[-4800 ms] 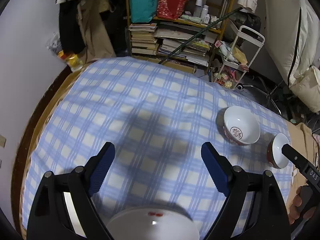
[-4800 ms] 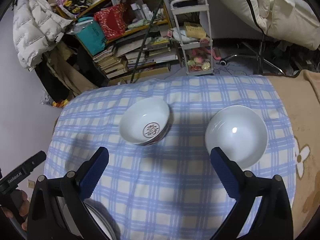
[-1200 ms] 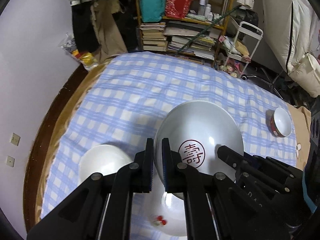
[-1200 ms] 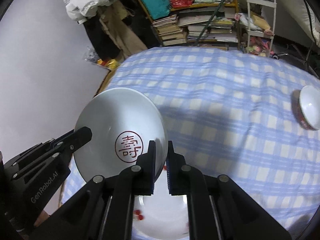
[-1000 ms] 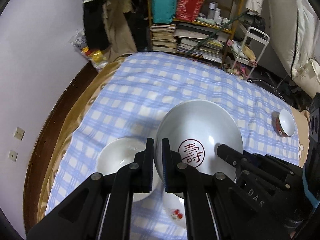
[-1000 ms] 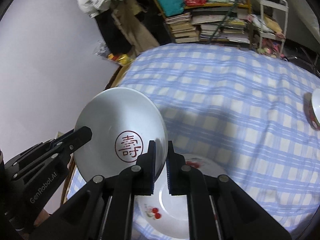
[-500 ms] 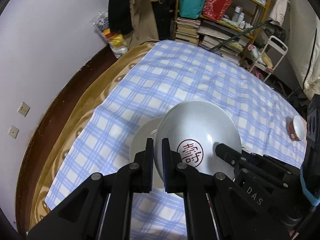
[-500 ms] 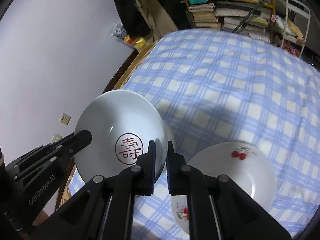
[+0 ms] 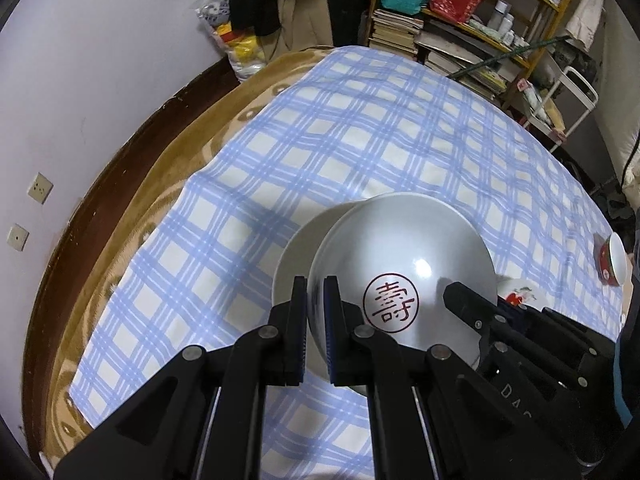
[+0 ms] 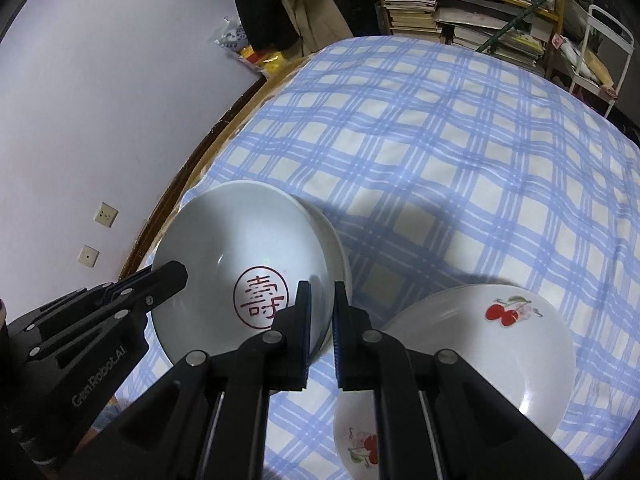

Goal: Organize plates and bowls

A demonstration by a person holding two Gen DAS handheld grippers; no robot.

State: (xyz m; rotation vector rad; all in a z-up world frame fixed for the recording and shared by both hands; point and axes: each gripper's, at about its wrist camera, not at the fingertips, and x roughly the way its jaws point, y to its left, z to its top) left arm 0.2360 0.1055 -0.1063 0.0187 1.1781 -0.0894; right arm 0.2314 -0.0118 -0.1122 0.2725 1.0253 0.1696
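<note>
With left gripper (image 9: 316, 320) and right gripper (image 10: 320, 320) both clamped on opposite rims of the stamped bowl (image 9: 404, 284) at frame centre, directly over the plain bowl (image 9: 298, 264), best lowered level, centred, then released together.

The big bowl (image 9: 404, 264) is white with a red round stamp in the middle. Another plain white bowl (image 9: 296, 264) sits under it. The cloth (image 10: 460, 152) is blue and white checks, and a tan blanket (image 9: 168, 184) peeks out beside it. Two plates (image 10: 480, 344) are white with red cherries and little green leaves. A small bowl (image 9: 612, 260) far off is red outside and white inside. Both tongs (image 9: 316, 300) are black with dark blue pads. The wall (image 10: 100, 80) is pale purple.
</note>
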